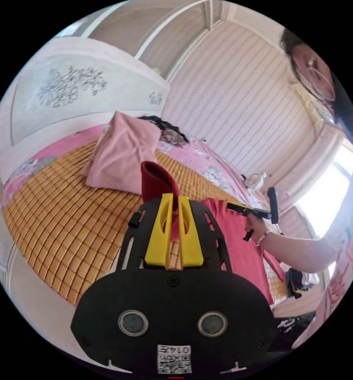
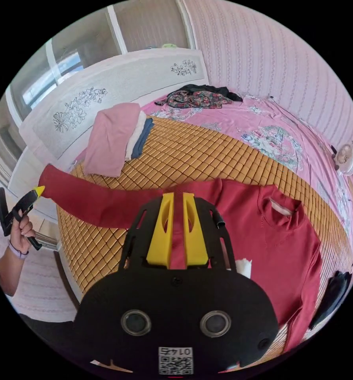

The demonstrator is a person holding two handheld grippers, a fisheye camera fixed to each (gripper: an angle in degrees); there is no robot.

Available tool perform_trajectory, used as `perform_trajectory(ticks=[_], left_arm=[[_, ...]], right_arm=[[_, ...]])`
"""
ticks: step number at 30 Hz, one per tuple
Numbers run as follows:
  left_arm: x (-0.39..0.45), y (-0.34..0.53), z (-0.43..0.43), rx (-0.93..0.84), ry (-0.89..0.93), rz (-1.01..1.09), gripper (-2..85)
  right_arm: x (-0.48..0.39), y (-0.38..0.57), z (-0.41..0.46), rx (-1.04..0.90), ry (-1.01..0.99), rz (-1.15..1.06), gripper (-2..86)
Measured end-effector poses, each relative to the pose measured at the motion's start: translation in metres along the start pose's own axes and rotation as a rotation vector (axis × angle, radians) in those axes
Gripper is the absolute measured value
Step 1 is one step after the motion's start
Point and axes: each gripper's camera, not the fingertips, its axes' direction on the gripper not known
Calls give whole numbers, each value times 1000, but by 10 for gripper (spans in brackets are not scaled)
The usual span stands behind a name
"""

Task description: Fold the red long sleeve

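Nearest in the left gripper view, the left gripper has its yellow jaws drawn close on the cuff of the red long sleeve, which stands up as a dark tube just past the tips. In the right gripper view that same sleeve is pulled out straight toward the bed's edge, with the left gripper at its end.

The right gripper hangs over the lower body of the red long sleeve; its jaws stand narrowly apart with red cloth between them, but whether they press on it I cannot tell.

The garment lies flat, chest up, on the woven bed mat. It looks light, soft and limp, likely to sag and slide, so cuffs, hem and shoulder seams seem the best holds.

Farther off lies a pink folded stack, then the headboard.
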Motion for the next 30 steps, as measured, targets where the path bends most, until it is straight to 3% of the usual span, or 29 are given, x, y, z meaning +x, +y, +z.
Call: perform_trajectory(ticks=[4,7,9,11,15,21,25,29,30], left_arm=[[92,-32,41,28,326,180,-3],[190,-45,85,-24,675,311,4],[264,-32,111,-136,889,394,22],[300,-5,137,-296,948,409,47],[300,52,167,-605,823,376,50],[239,36,170,-667,336,326,48],[244,16,188,-667,177,301,48],[272,16,218,-759,28,351,36],[282,17,219,-764,2,388,27]], right_arm=[[35,50,-48,-23,-16,156,34],[72,85,-100,-22,-45,277,39],[99,114,-141,-66,-42,303,50],[119,142,-163,-160,12,312,58],[166,227,-197,-376,174,448,63],[207,277,-205,-258,79,662,98],[217,272,-178,-240,28,679,92],[219,265,-173,-306,126,595,25],[223,259,-187,-298,72,561,15]])
